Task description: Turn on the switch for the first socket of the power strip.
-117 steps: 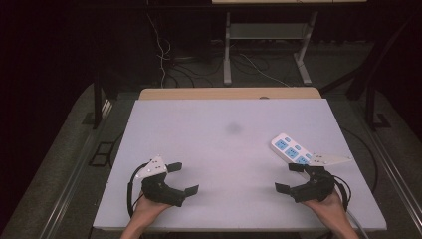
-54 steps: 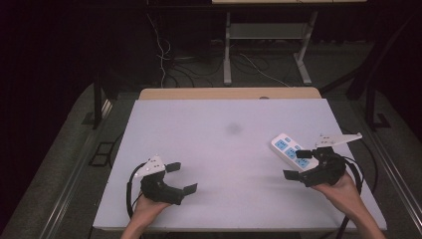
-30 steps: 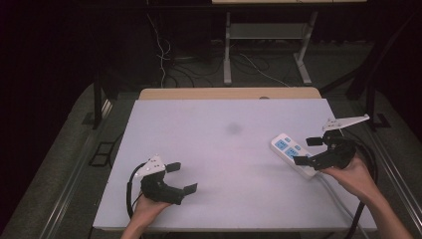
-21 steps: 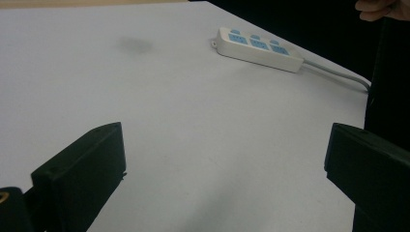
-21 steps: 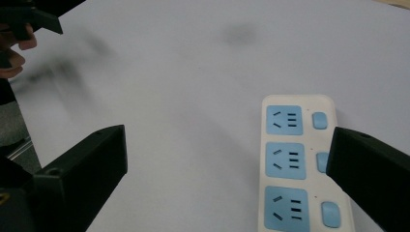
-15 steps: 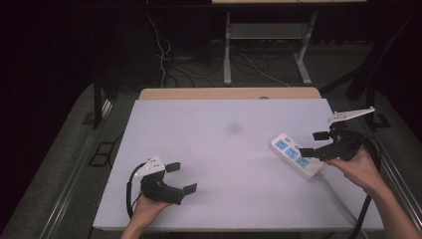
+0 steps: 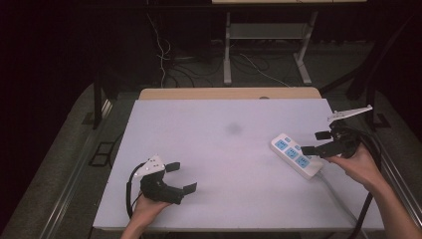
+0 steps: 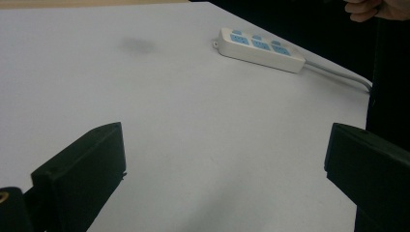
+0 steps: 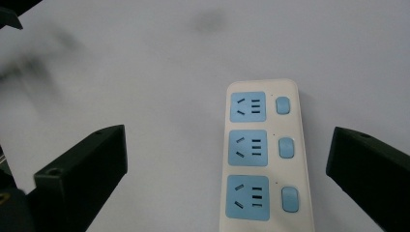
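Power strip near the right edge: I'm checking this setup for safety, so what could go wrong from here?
The power strip lies close to the table's right edge, so a nudge from the open right gripper could push it off. Its grey cable runs under the person's right forearm and may snag. The jaws could also press a blue switch by accident.

Left gripper [image 7: 180, 178]: rests low at the near left, jaws spread wide apart, nothing between them.
Left hand [image 7: 145, 207]: grips the gripper from behind; forearm enters from the bottom edge.
Right gripper [image 7: 315, 142]: held at the far right, jaws parted wide and pointing left, nothing clamped.
Right hand [image 7: 359, 166]: wraps the gripper body from the near side; forearm runs in from the bottom right corner.
Spacing: the two grippers are well apart.
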